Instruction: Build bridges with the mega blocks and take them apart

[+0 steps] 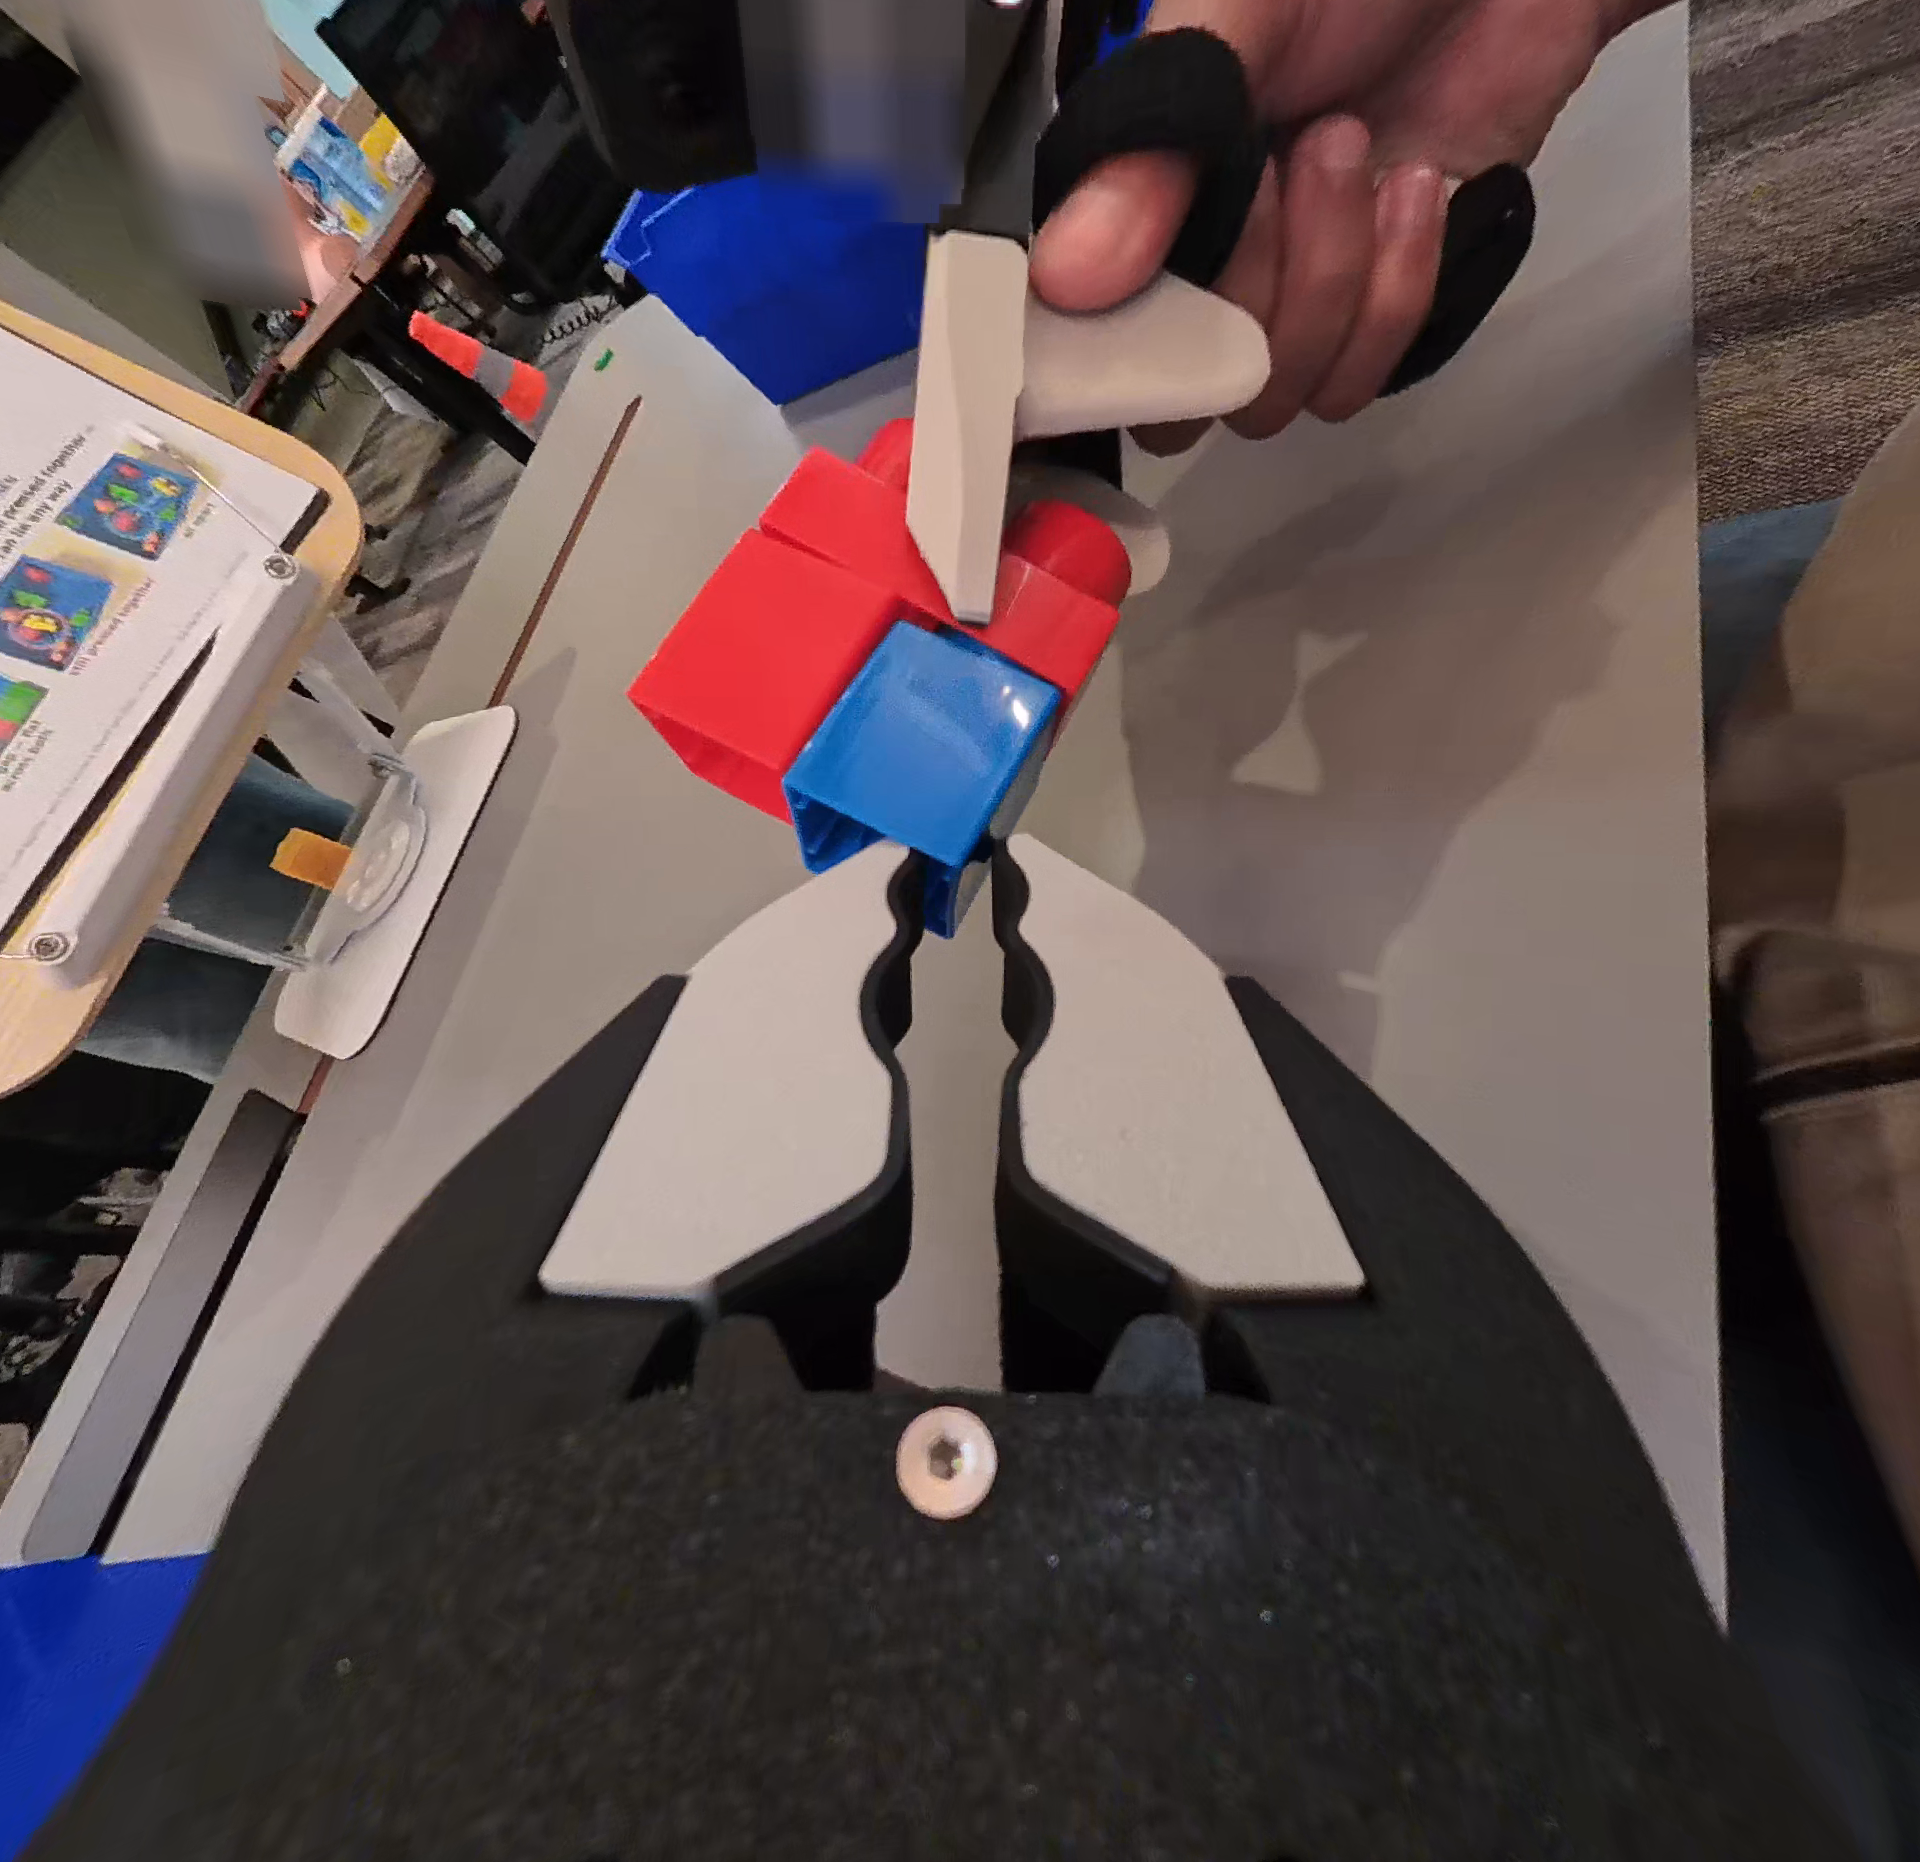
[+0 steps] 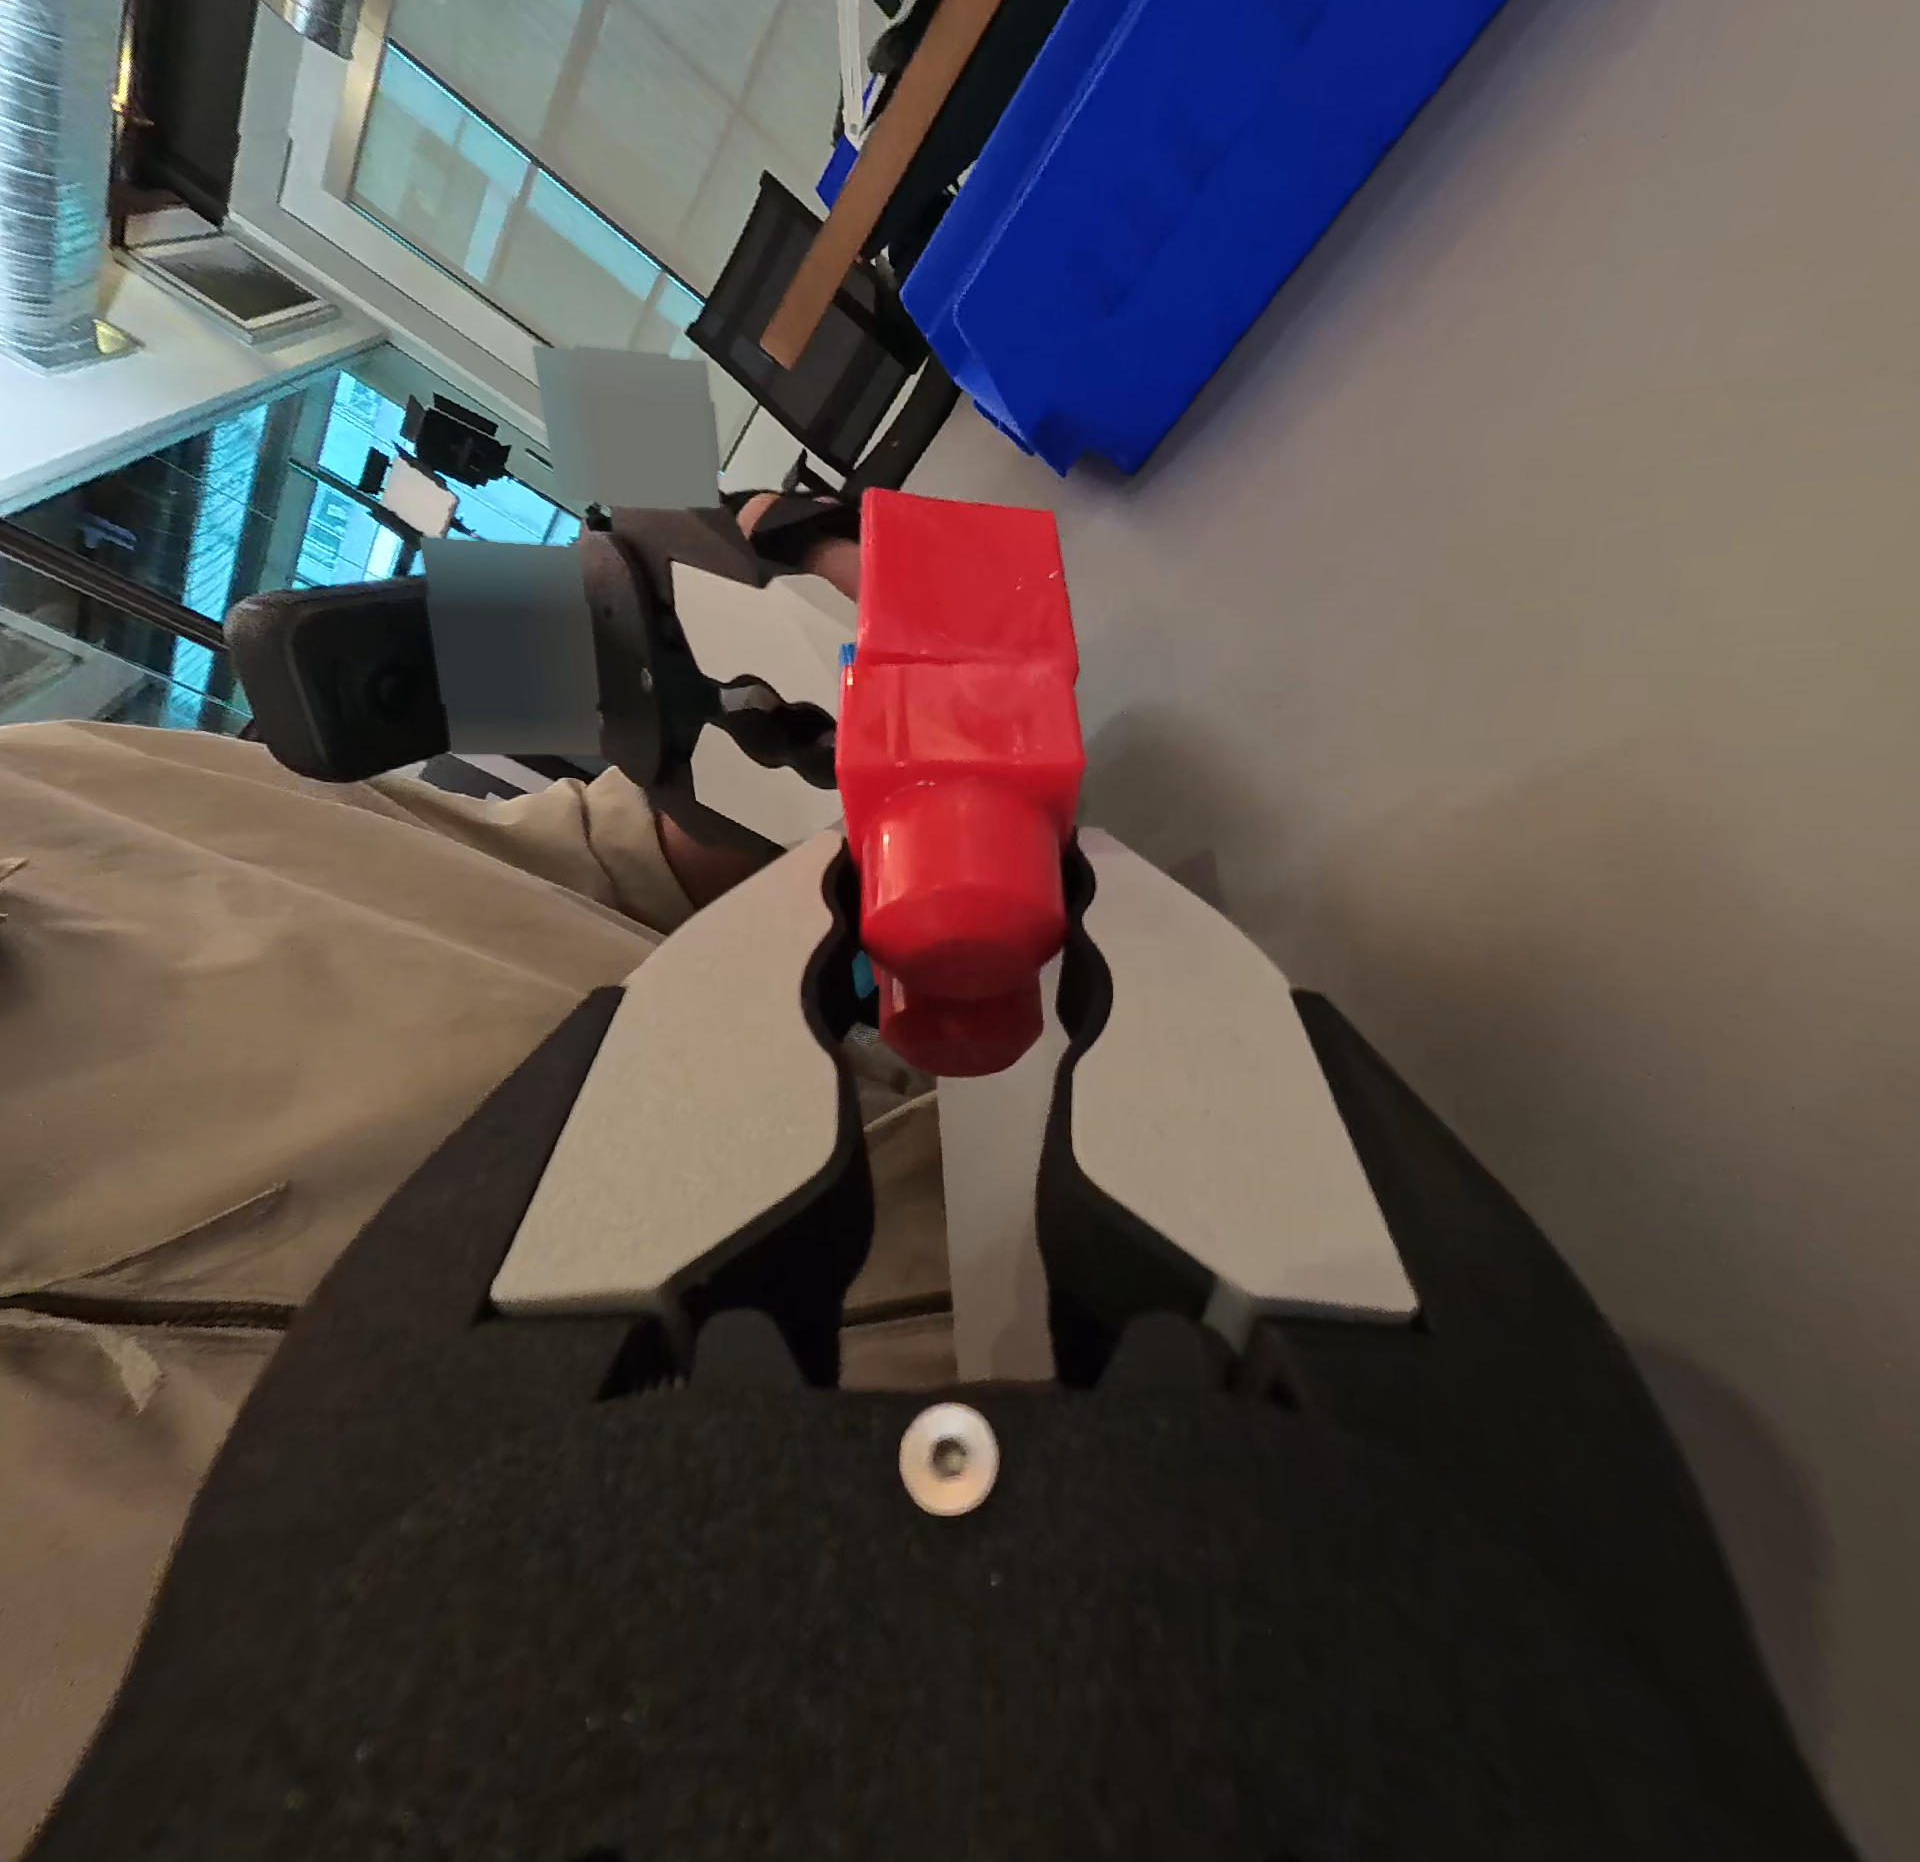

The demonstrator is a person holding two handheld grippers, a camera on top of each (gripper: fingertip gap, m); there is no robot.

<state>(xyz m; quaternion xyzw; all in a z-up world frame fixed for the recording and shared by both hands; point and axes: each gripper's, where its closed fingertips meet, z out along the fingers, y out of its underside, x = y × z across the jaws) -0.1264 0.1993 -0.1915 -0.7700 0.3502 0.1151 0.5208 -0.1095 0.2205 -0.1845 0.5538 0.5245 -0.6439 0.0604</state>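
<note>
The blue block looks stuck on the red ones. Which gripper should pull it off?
Probably the left gripper: its jaws already pinch the blue block's open edge, so it could pull it away. The right gripper clamps the red block's stud, steadying the red blocks.

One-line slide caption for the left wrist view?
Left tool grips the blue block of a red-and-blue assembly while the right tool clamps its red block.

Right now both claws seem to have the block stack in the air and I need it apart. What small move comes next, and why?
Probably pull the left claw, shut on the blue block, away from the red blocks that the right claw grips by a stud: they look joined.
</note>
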